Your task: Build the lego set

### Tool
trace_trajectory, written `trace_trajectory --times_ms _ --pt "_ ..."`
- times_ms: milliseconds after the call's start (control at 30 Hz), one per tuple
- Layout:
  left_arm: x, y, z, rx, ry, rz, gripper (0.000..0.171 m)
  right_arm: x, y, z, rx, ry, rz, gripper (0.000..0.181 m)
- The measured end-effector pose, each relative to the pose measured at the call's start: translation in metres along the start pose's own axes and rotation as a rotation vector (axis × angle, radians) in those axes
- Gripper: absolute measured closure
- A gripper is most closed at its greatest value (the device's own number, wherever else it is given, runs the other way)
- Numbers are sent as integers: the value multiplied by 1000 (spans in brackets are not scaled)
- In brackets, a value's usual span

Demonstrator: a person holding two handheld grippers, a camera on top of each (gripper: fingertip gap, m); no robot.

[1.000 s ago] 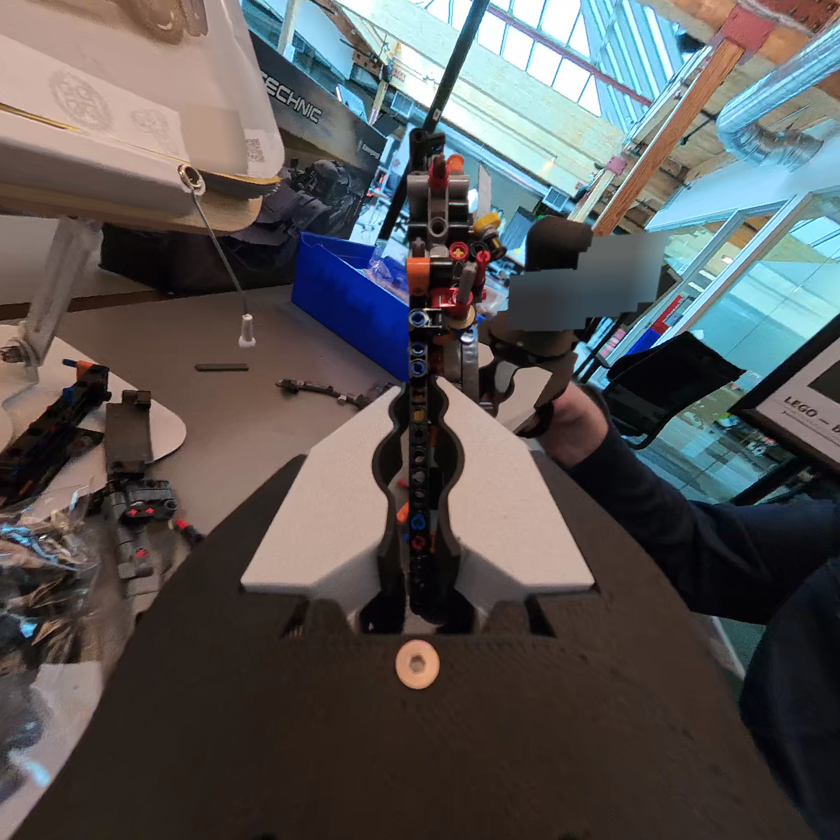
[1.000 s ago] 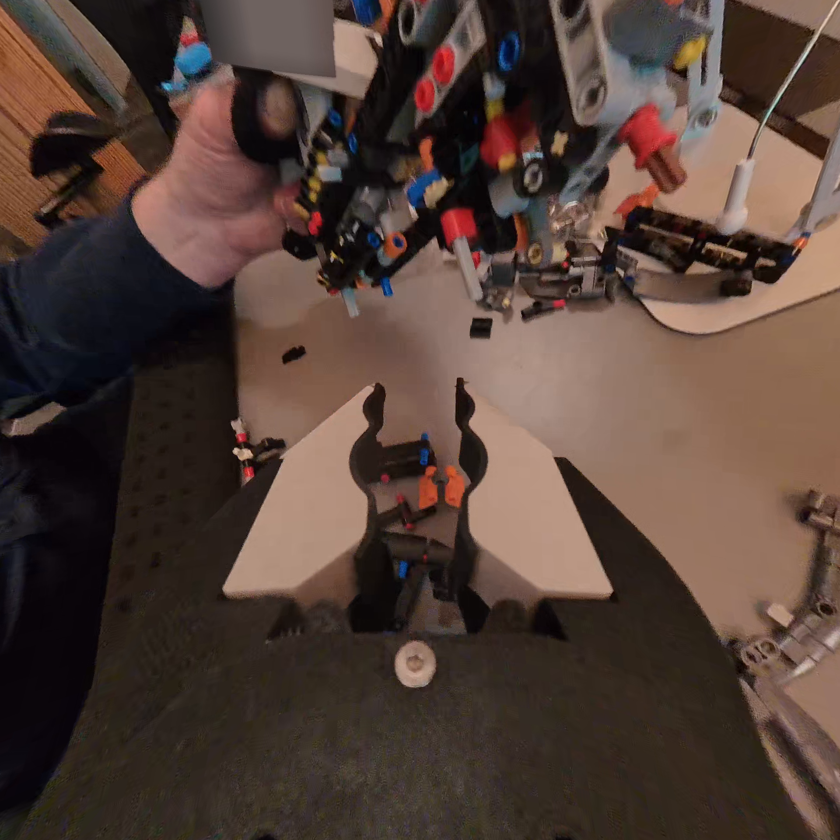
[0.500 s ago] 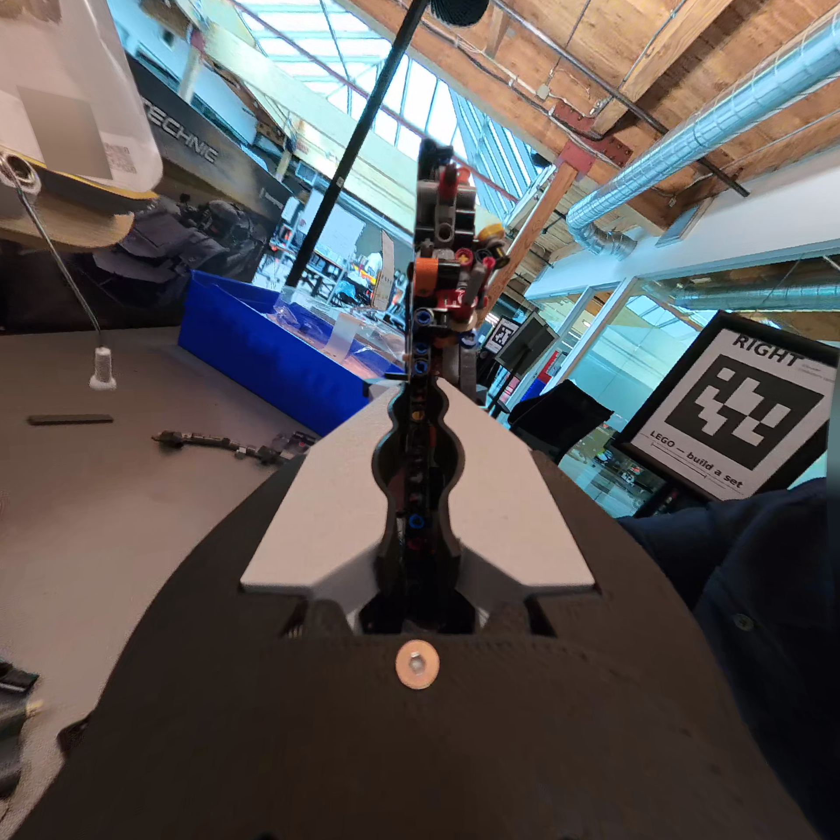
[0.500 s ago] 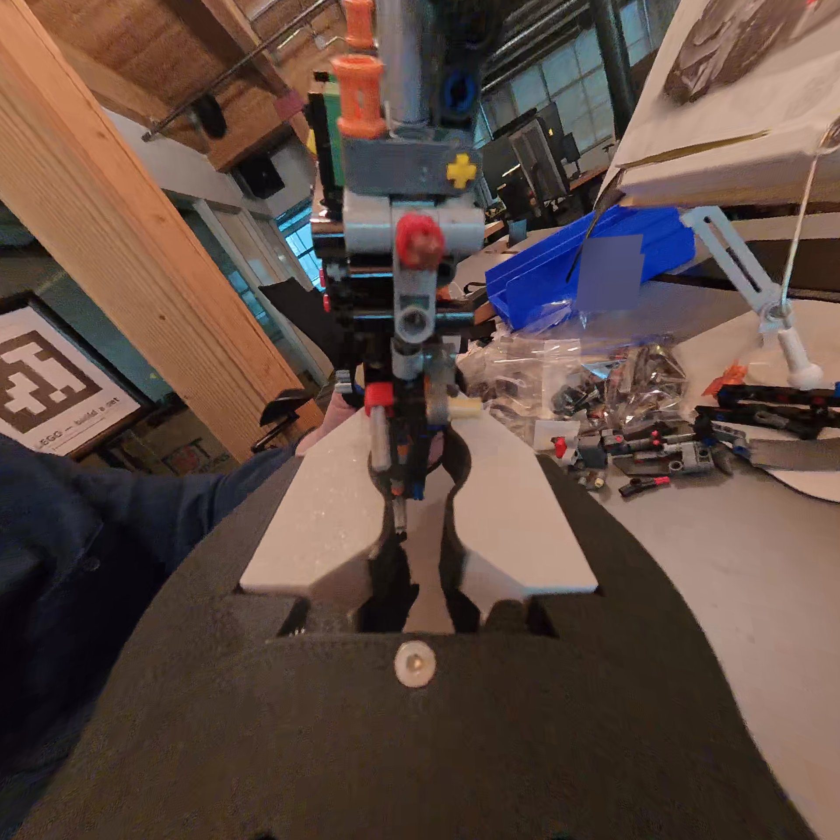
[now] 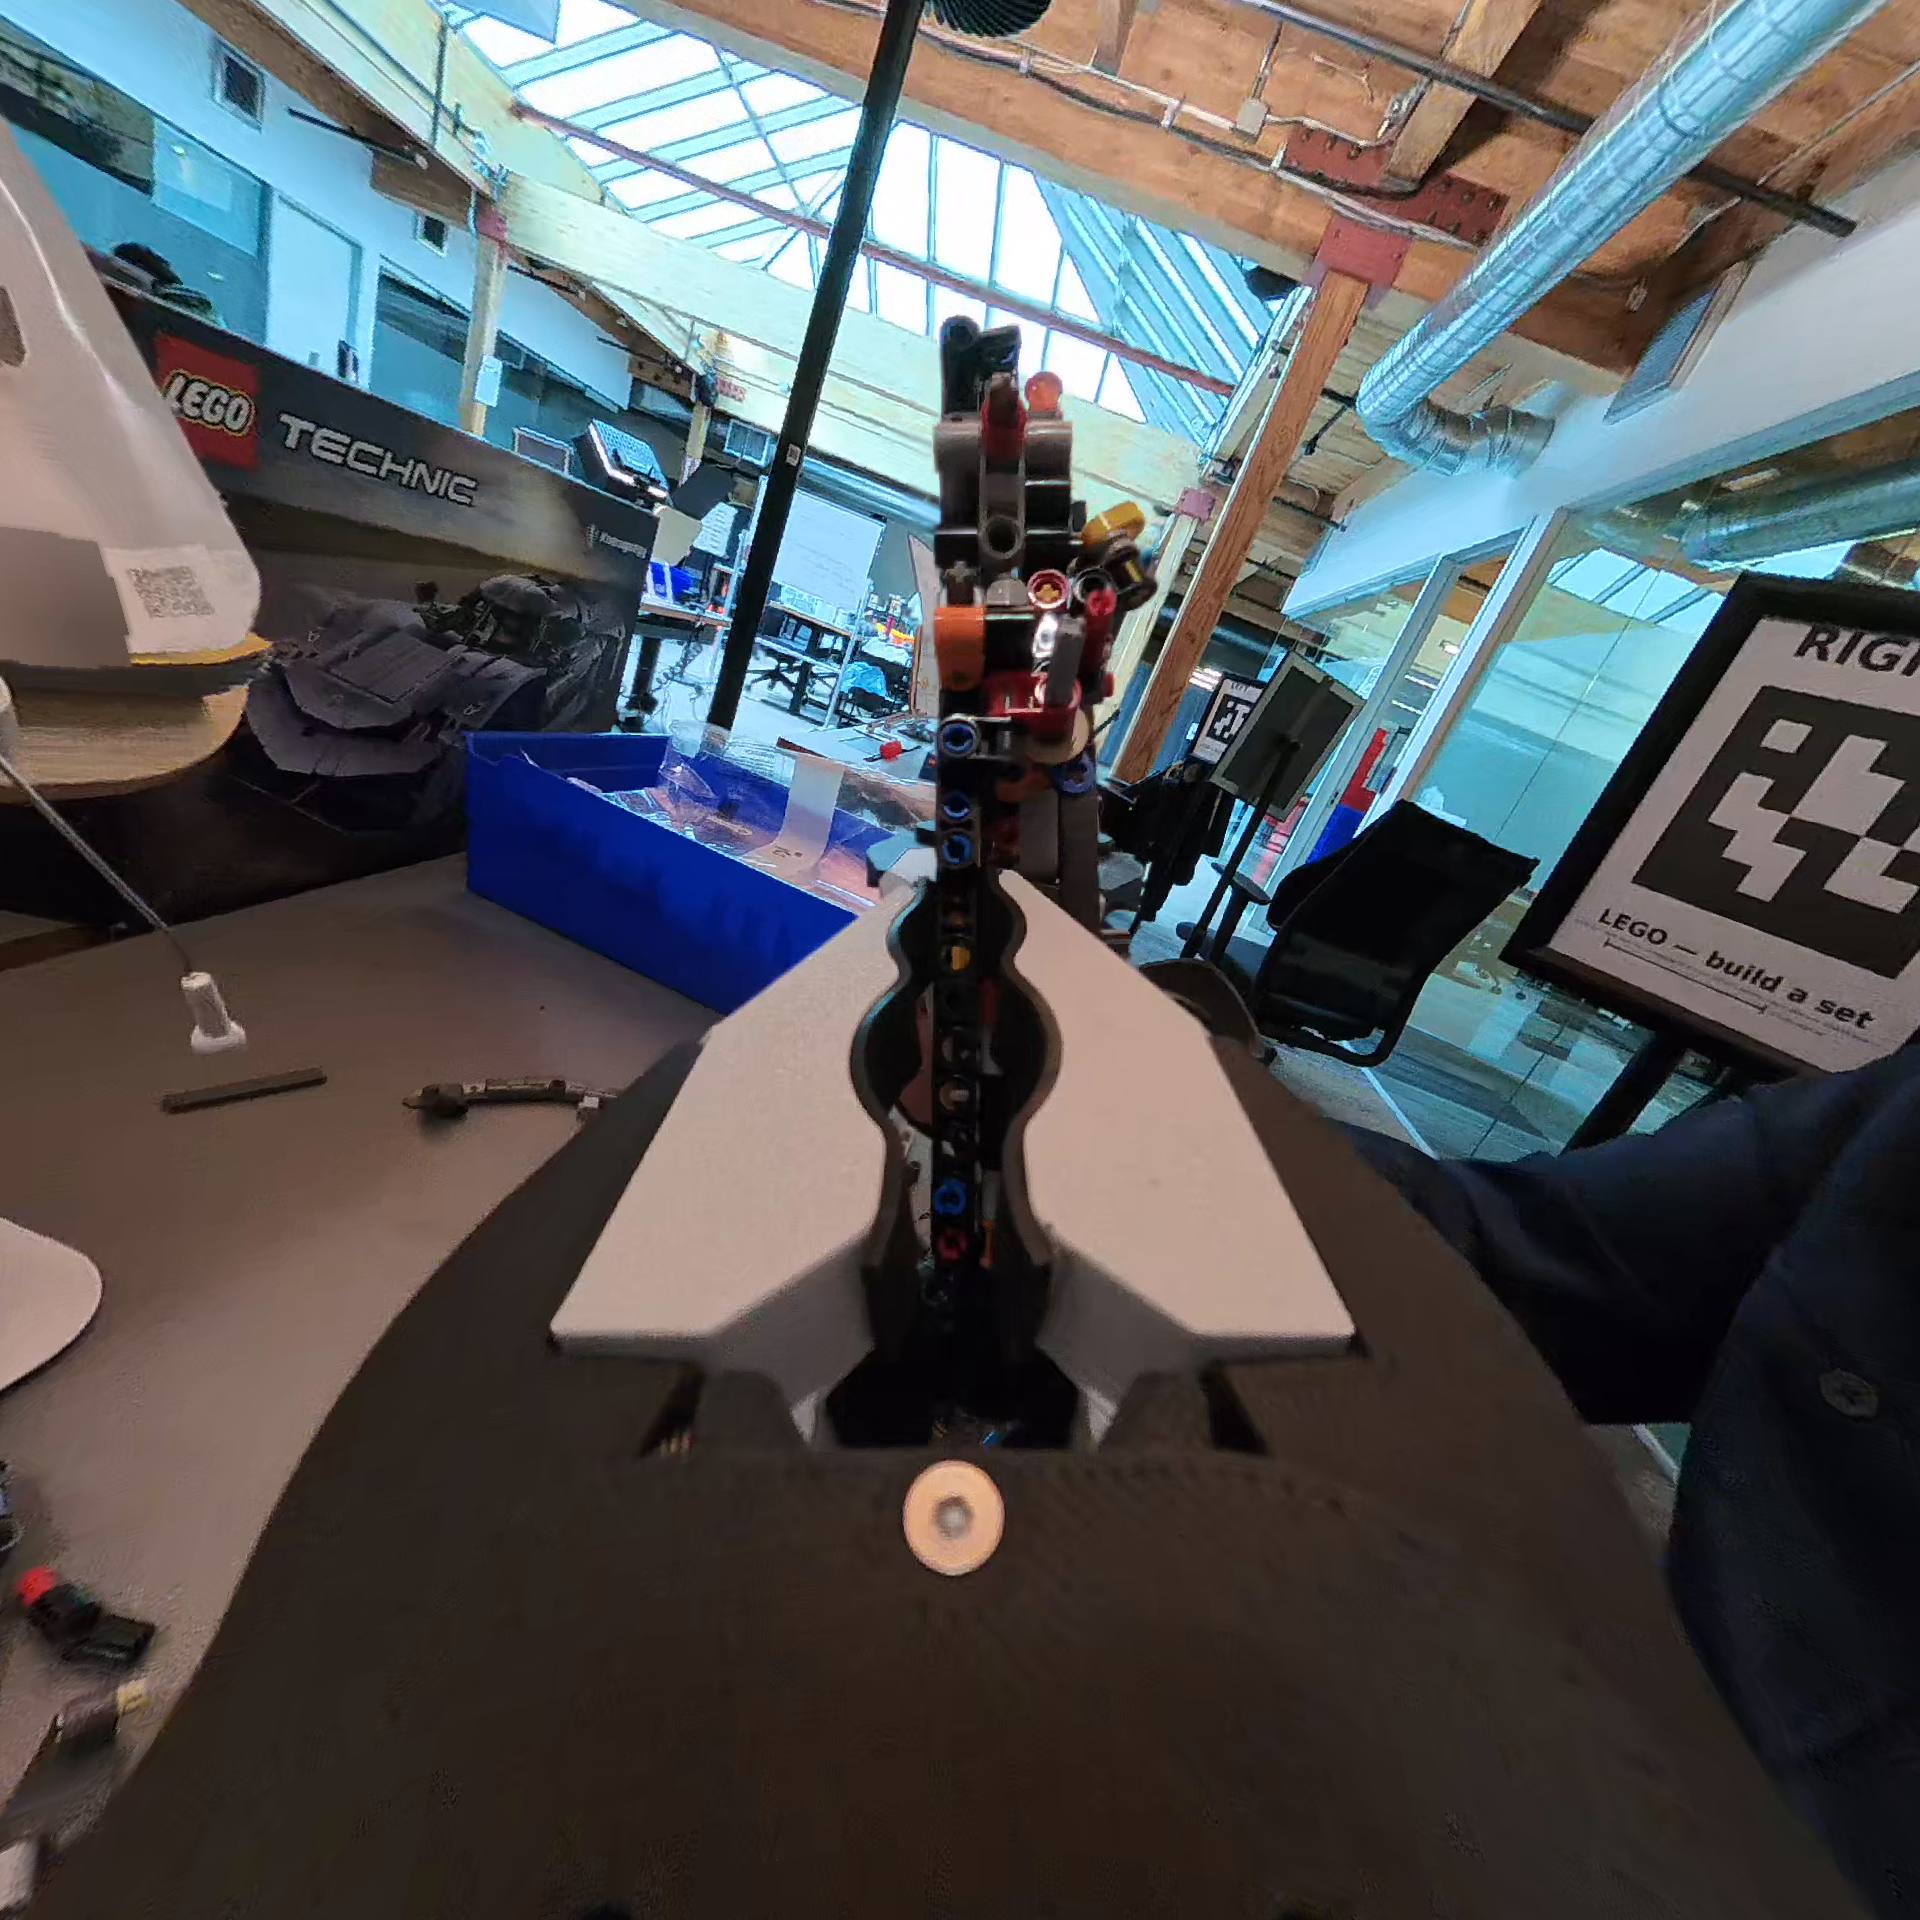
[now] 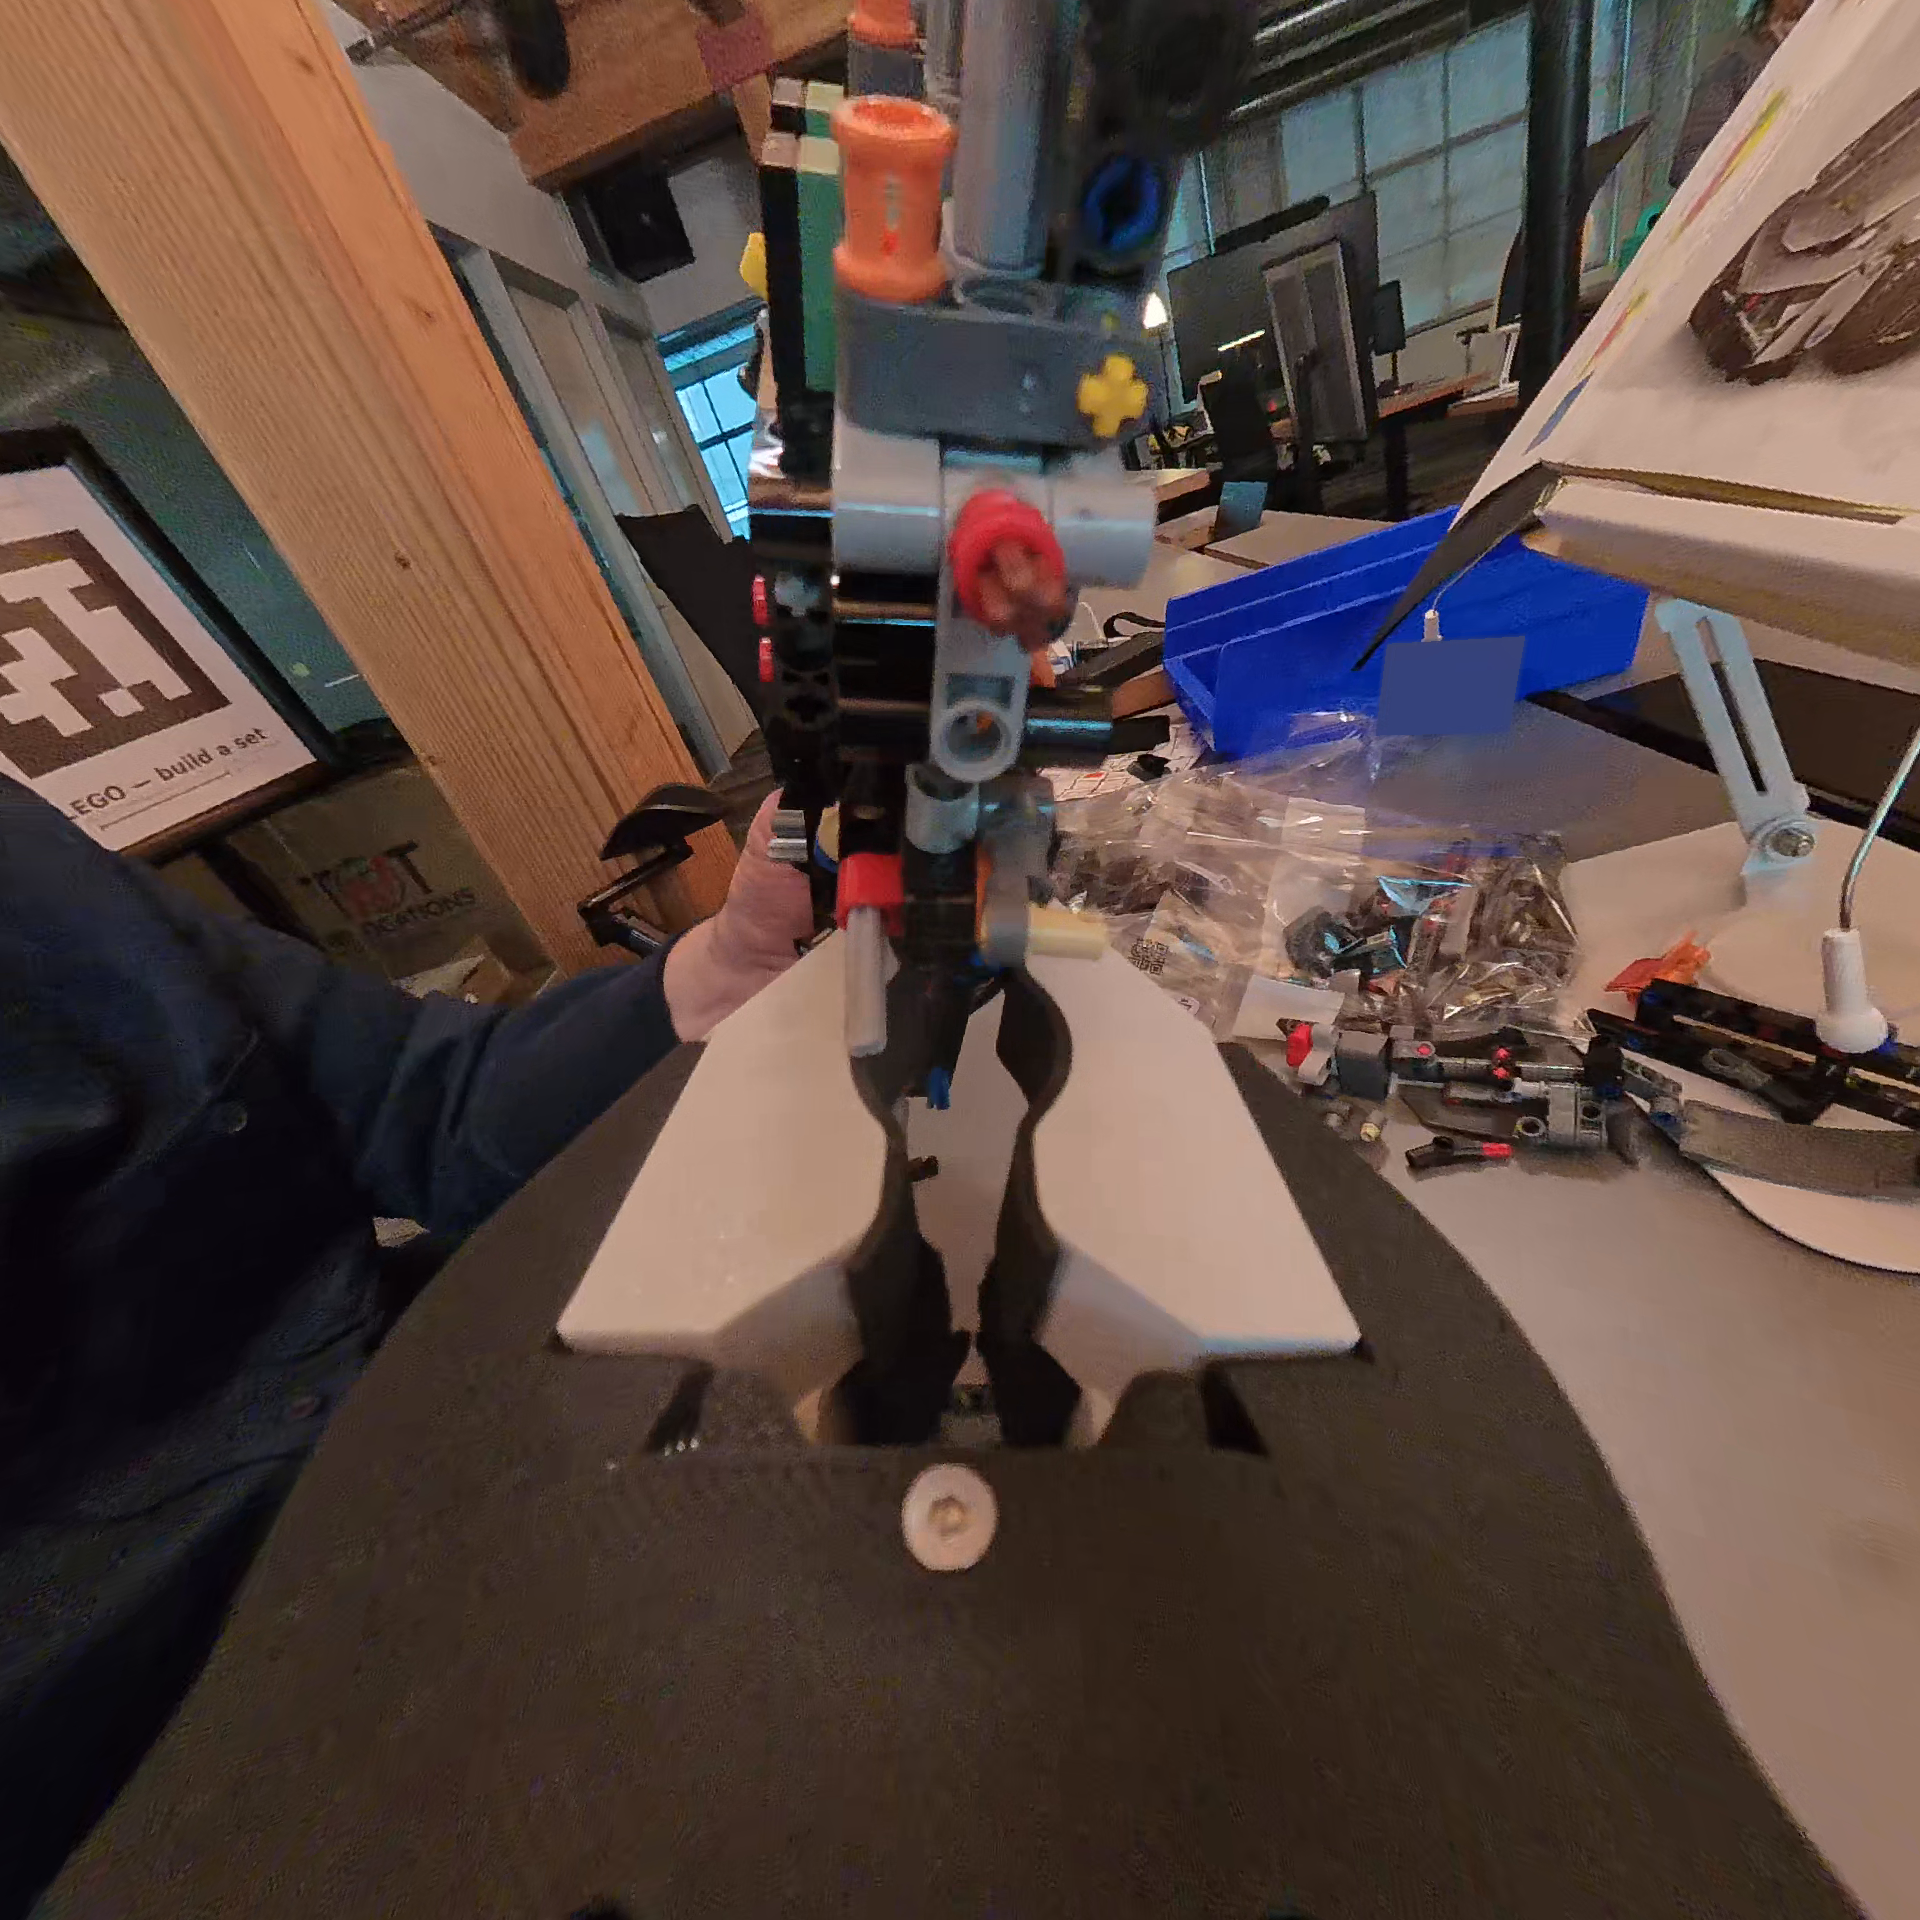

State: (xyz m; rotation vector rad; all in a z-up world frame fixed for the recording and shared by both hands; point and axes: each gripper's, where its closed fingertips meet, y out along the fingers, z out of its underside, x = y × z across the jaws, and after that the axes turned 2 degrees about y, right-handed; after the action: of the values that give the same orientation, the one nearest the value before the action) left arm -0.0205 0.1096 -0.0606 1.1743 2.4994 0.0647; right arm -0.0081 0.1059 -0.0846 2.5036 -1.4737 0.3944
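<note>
The lego assembly (image 5: 997,644) is a tall black, grey, red and orange Technic build. My left gripper (image 5: 956,894) is shut on its long black beam, which runs down between the jaws, and holds it upright above the table. In the right wrist view the assembly (image 6: 987,540) stands straight ahead. My right gripper (image 6: 935,966) has its jaws narrowed around the assembly's lower end. The hand (image 6: 738,935) holding the left gripper shows just behind it.
A blue bin (image 5: 623,873) and a boxed set stand at the back of the grey table (image 5: 312,1247). The open instruction booklet (image 6: 1714,364) sits on a stand at right. Parts bags (image 6: 1351,904), loose pieces (image 6: 1507,1081) and a black sub-assembly (image 6: 1766,1049) lie beneath it. My two grippers' fingertips are within a few centimetres of each other. From either gripper's tips it is about 30 cm to the black sub-assembly (image 6: 1766,1049).
The right gripper rose from over loose pieces on the table to the assembly's lower end, and its jaws narrowed. The left gripper tilted the assembly upward and kept its hold.
</note>
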Motion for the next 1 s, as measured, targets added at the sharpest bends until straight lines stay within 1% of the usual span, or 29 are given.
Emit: trace_trajectory --times_ms 133,300,367,400,467,500,567,600,633,667,700,733,767,833,933,967,1000 --pt "-8 1 3 48 50 4 169 6 -6 4 70 -44 -14 174" --pt "-7 0 11 89 54 14 169 5 -7 12 119 -51 -20 174" --pt "-10 -1 15 115 72 29 169 6 -8 15 144 -54 -22 174" --pt "-10 -1 20 141 56 58 168 3 -8 20 162 -44 -16 175" --pt "0 -5 33 220 37 61 168 -2 -6 31 192 4 -14 174" --pt "-1 -5 35 237 48 68 167 -4 -8 34 210 31 -26 174" --pt "9 -9 35 247 40 43 165 -11 -11 43 280 0 23 174" --pt "12 -12 36 267 32 33 155 -10 -11 43 283 -13 25 174" --pt "10 -13 35 278 43 39 149 -8 -10 42 287 -22 20 174" --pt "9 -14 35 291 65 34 145 -8 -10 42 295 -44 34 174" --pt "12 -15 36 306 75 12 138 -11 -11 43 309 -62 57 174" --pt "7 -17 36 308 55 50 111 -15 -13 47 333 -65 78 175" --pt "0 -19 31 285 16 104 106 -19 -14 53 361 -63 97 175" --pt "-2 -23 18 233 14 115 101 -23 -14 62 407 -75 124 175" --pt "-4 -15 18 248 42 105 98 -21 -4 77 499 -140 126 175" --pt "-5 -11 19 253 54 111 100 -19 1 82 530 -166 123 175" --pt "-8 -8 19 259 73 123 110 -18 6 88 557 -191 121 175"
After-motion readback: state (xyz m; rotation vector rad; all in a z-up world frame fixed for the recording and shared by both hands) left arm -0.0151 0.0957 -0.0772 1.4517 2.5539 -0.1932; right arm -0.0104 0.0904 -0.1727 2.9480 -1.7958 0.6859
